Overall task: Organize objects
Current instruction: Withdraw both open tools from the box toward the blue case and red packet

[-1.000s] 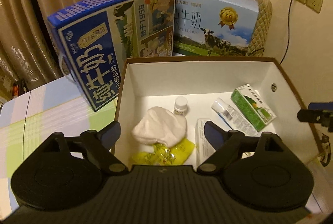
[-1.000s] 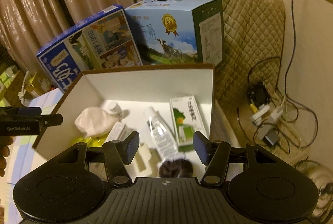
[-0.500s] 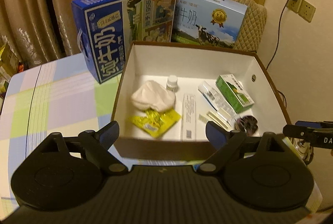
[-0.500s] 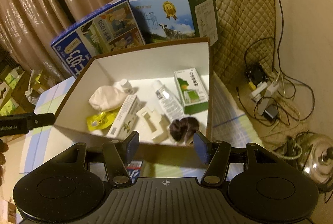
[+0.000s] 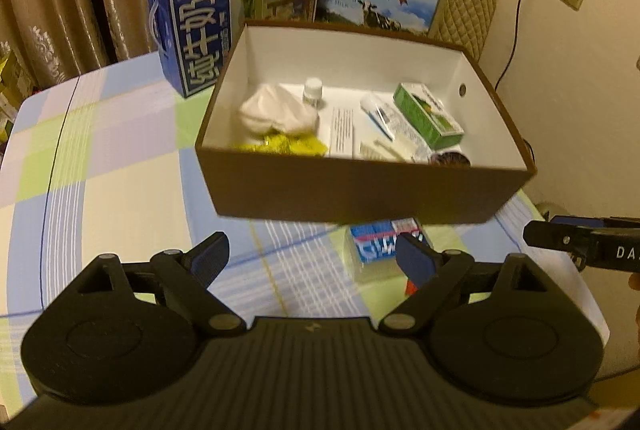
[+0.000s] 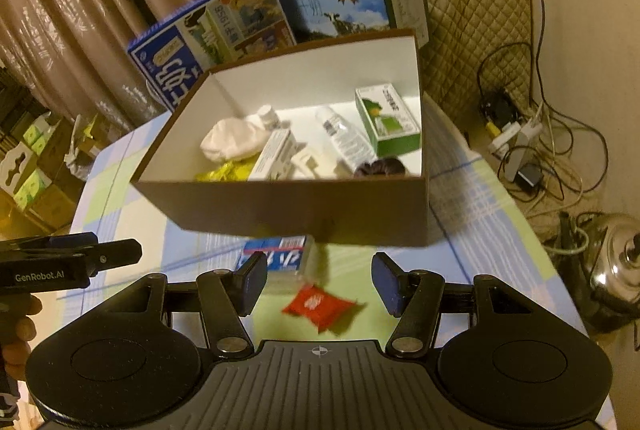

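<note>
Both grippers pulled back from box (image 5: 360, 190); near wall now fills view. Left gripper (image 5: 312, 258), right gripper (image 6: 320, 282): jaws wide, empty. Pack (image 6: 280, 258) at 11 o'clock of pouch (image 6: 318, 304), both outside box. Likely next picks.

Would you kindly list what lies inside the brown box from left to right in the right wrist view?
White cloth bundle → long white carton → clear tube → green and white carton.
</note>
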Demonstrator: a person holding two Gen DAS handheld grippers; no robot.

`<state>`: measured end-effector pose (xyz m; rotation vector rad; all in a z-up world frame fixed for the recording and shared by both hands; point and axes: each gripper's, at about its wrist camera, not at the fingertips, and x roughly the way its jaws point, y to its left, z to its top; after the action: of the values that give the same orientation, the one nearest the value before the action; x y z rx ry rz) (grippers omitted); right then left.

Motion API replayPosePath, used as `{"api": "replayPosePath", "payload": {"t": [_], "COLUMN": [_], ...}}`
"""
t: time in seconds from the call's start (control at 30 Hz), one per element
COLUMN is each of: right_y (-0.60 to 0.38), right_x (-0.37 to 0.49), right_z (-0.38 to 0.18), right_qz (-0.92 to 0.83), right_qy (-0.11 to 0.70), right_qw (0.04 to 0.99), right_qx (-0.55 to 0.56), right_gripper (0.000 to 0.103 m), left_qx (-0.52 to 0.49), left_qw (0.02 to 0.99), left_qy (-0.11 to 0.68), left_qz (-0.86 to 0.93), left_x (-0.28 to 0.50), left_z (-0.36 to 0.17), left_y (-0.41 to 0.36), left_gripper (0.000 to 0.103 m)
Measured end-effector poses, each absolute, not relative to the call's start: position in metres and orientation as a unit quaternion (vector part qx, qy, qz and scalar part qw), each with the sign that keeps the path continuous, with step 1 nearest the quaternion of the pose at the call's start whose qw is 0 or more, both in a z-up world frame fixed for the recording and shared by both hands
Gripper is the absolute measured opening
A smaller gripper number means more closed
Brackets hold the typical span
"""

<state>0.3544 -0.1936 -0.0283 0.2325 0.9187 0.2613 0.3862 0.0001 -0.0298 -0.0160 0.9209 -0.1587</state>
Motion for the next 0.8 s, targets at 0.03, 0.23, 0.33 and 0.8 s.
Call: {"api": "replayPosePath", "payload": {"t": [0.03, 0.23, 0.33, 0.8], "right_y": [-0.193, -0.19, -0.188, -0.171], "right_x": [0.351, 0.332, 0.324, 0.302], "right_z": [-0.03, -0.038, -0.041, -0.065], "right_qz": [0.126, 0.121, 0.118, 0.125], "right_qy": [0.443, 0.454, 0.46, 0.489], "right_qw": [0.881, 0.875, 0.872, 0.858], "right_qx": [0.112, 0.114, 0.114, 0.093], "right_gripper": [0.055, 0.055, 0.055, 0.055], "left_qx": [-0.008, -0.008, -0.009, 0.003], "left_qw": [0.892, 0.887, 0.884, 0.869], "left_qy": [0.446, 0.455, 0.46, 0.488], "left_qz": [-0.077, -0.077, -0.077, -0.082], "left_x": [0.383, 0.364, 0.356, 0.334], "left_z": [-0.031, -0.039, -0.043, -0.067], "left_y": [0.0, 0.003, 0.004, -0.001], "left_gripper": [0.088, 0.088, 0.088, 0.088]}}
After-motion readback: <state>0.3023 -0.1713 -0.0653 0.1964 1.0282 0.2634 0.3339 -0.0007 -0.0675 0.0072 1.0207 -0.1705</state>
